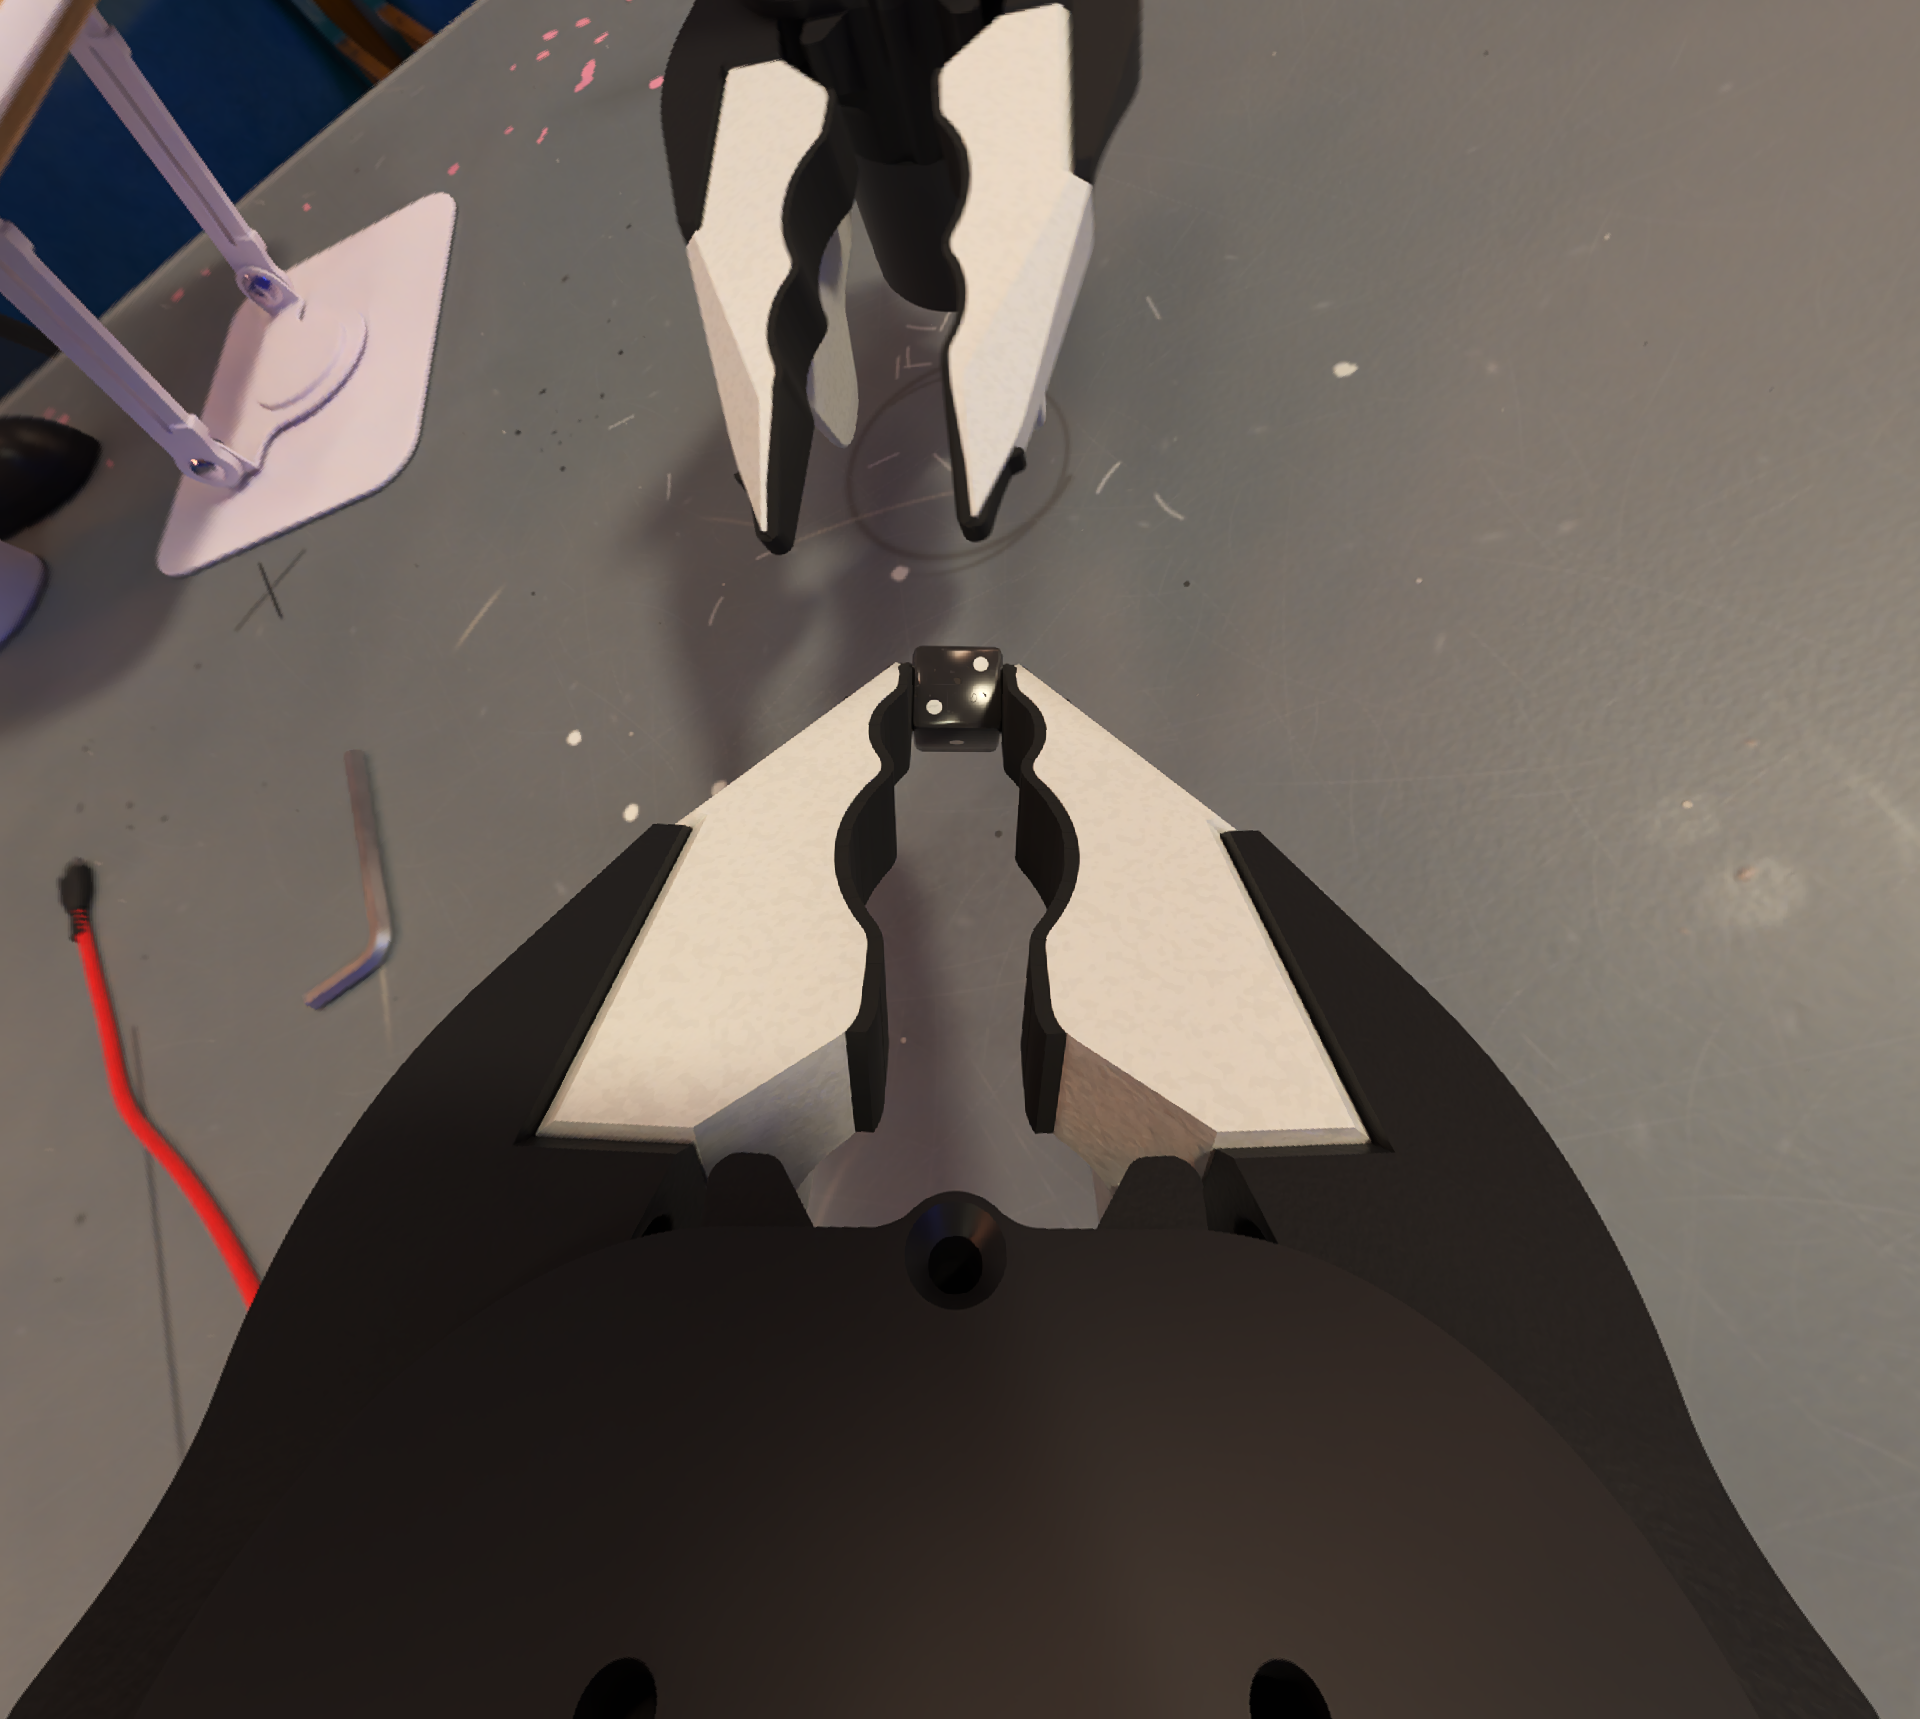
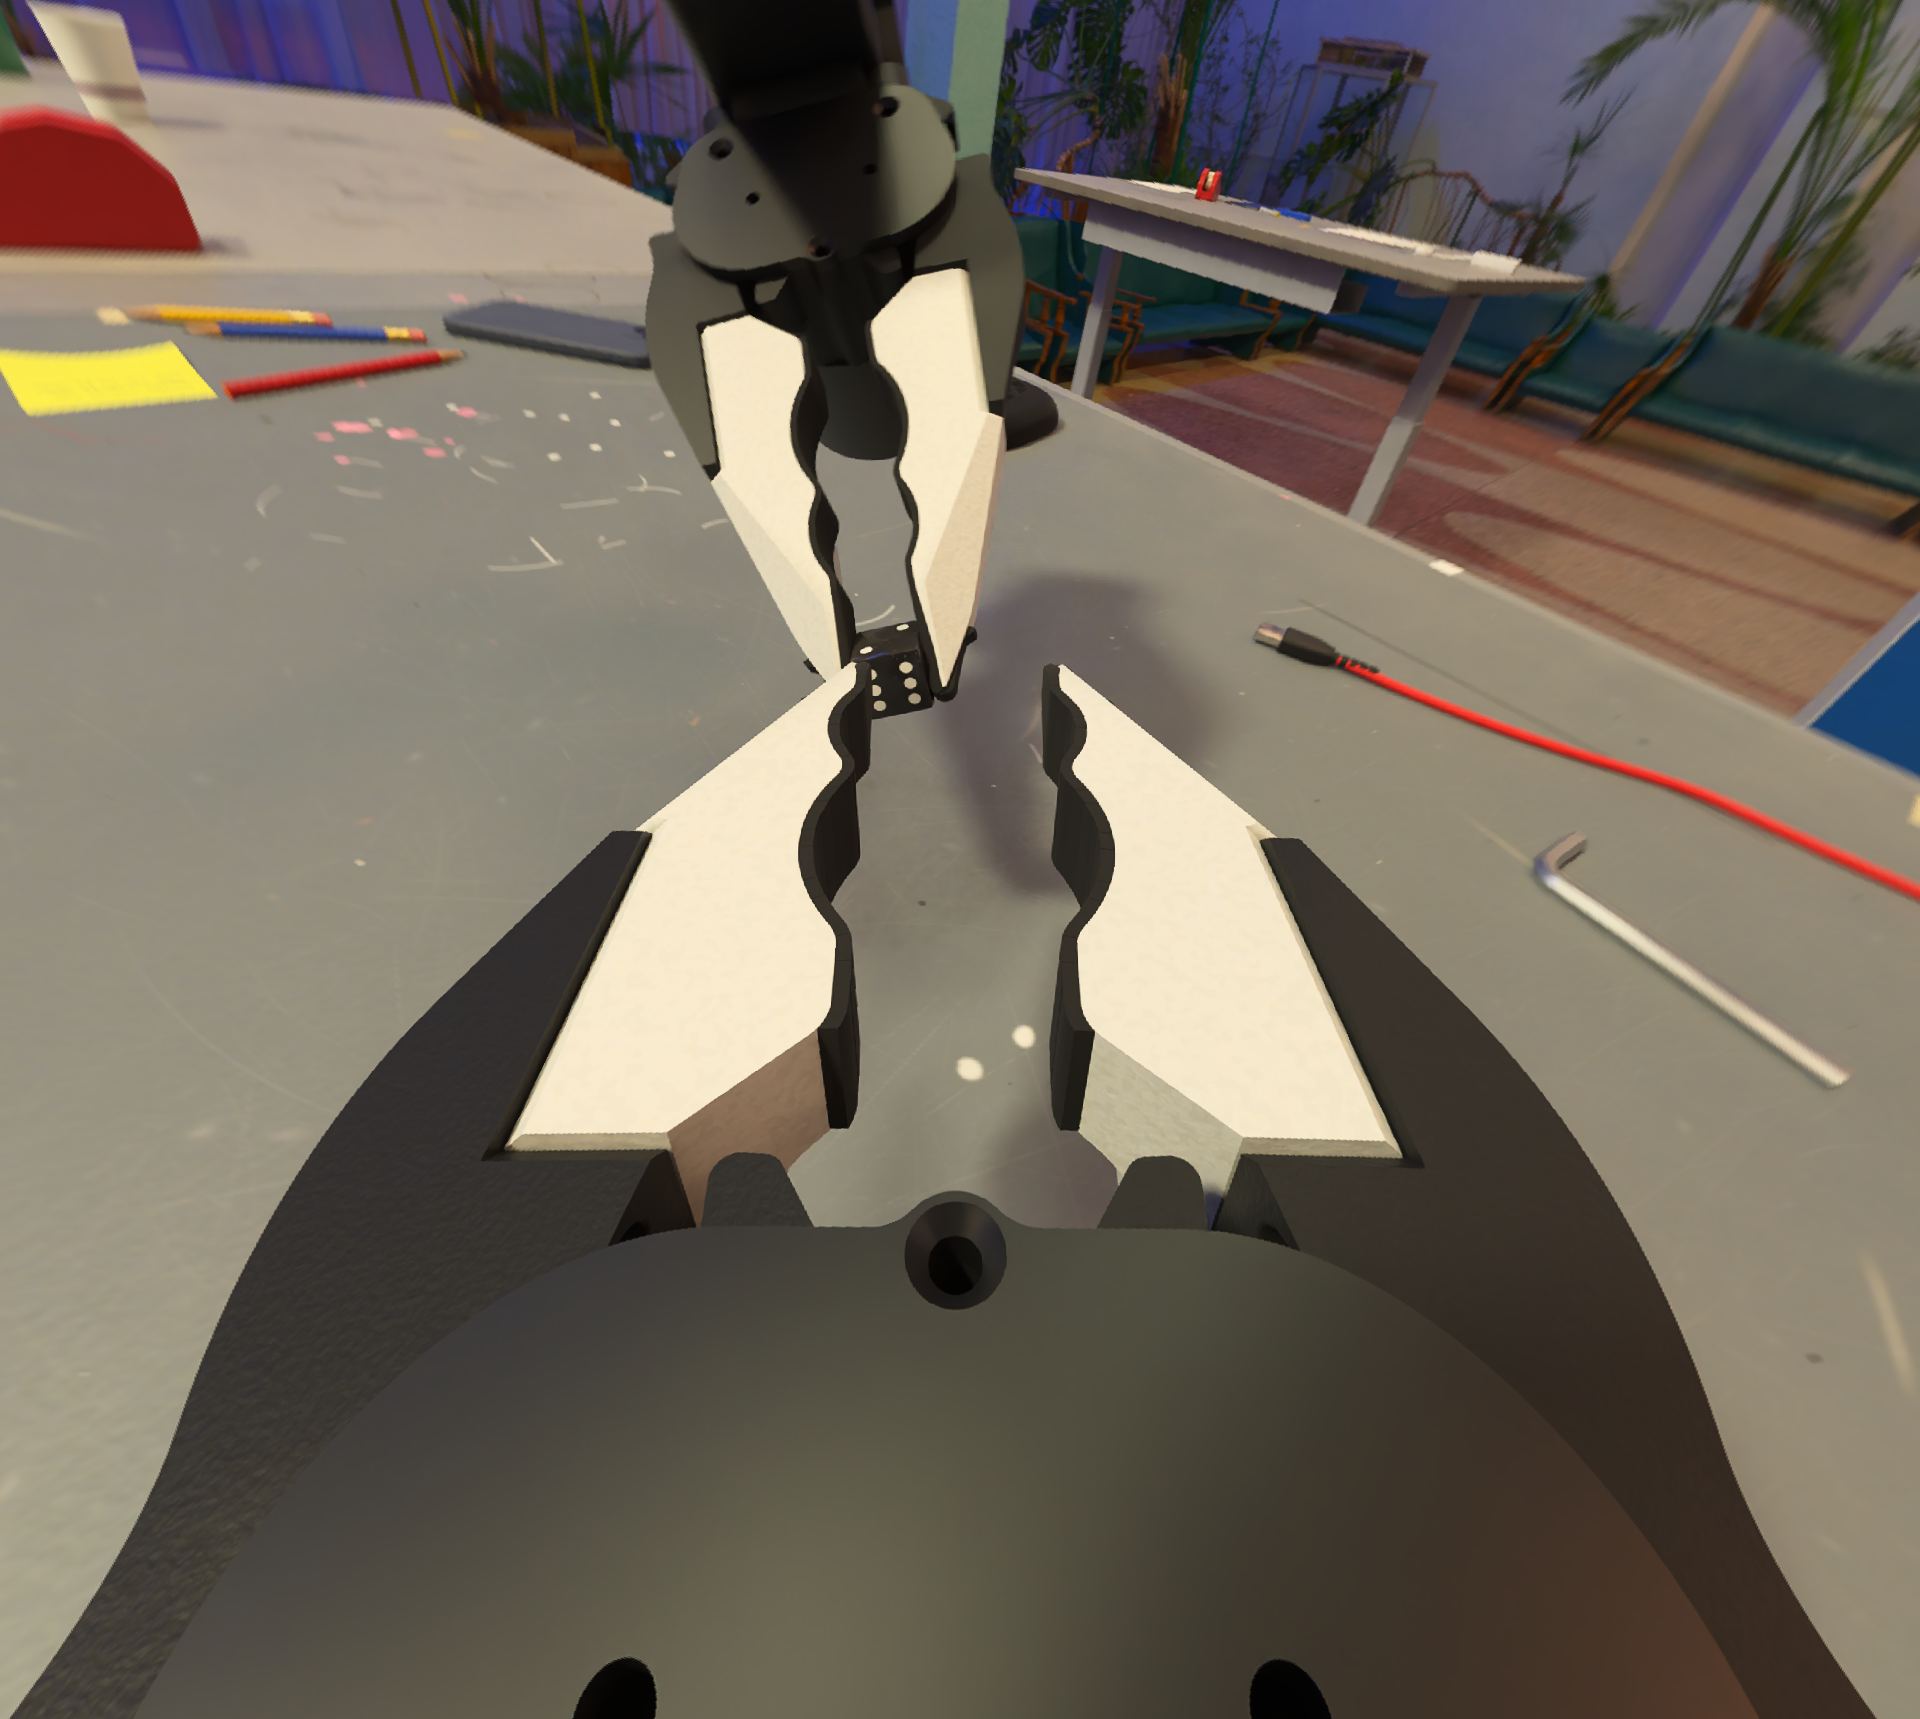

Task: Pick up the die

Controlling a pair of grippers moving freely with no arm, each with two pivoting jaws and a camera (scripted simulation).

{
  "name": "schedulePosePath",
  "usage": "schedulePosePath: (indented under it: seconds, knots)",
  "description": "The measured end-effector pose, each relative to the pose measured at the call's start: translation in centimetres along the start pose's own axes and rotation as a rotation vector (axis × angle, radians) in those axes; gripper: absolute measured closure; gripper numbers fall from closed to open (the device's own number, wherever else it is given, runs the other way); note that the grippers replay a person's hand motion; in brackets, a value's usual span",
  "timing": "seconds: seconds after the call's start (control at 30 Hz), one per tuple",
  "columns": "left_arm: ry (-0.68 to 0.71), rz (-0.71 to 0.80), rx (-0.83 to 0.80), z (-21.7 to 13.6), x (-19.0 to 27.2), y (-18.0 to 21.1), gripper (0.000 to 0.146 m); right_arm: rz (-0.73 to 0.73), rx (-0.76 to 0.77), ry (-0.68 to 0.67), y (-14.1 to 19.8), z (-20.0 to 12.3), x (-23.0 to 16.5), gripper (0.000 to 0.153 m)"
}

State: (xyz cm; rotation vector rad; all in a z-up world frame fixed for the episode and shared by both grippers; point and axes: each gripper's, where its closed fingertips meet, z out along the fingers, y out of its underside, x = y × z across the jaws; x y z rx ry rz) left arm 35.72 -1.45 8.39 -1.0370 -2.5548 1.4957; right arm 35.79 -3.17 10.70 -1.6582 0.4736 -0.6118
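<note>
Die (image 1: 957, 699) first: a small glossy black cube with rounded edges and white pips, pinched at the very tips of the left gripper (image 1: 957, 682), whose two fingers have closed on its sides. In the right wrist view the same die (image 2: 894, 670) sits between those fingertips just above the grey worktop (image 2: 312, 786), a little shadow under it; whether it touches the surface I cannot tell. It lies toward the middle of the worktop, well away from every edge.

Each finger is a flat, matte white wedge backed by black, with a wavy, scalloped black inner edge.

The right gripper (image 2: 951, 693) faces the left one across the die, its fingers spread apart with nothing between them; its left fingertip (image 2: 847, 703) is just beside the die. From the left wrist view it (image 1: 878, 531) hangs tips-down over a faint scratched circle.

The worktop is dull grey, scuffed with pale scratches and flecked with pink and white paint.

Toward one side edge lie a bent steel hex key (image 1: 364, 880) and a red cable (image 1: 156, 1098) ending in a black plug. Nearer the far edge stands a white lamp base (image 1: 312, 391), a rounded square plate with a jointed arm. Across the worktop are a yellow paper note (image 2: 104, 376), red, blue and yellow pencils (image 2: 343, 370), a dark slab-like phone (image 2: 551, 334) and a red domed shape (image 2: 94, 189).
</note>
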Motion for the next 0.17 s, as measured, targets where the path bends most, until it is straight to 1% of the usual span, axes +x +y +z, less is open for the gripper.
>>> schedulePosePath:
  seconds: [0.07, 0.17]
  knots:
    - [-0.005, 0.03, -0.001, 0.0, 0.1, 0.0, 0.13, 0.052, 0.001, -0.014, 0.2, -0.2, 0.2, 0.12]
    - [0.034, 0.052, 0.022, 0.1, 0.5, 0.1, 0.13, 0.057, -0.041, -0.053, 1.2, -0.2, 0.0, 0.12]
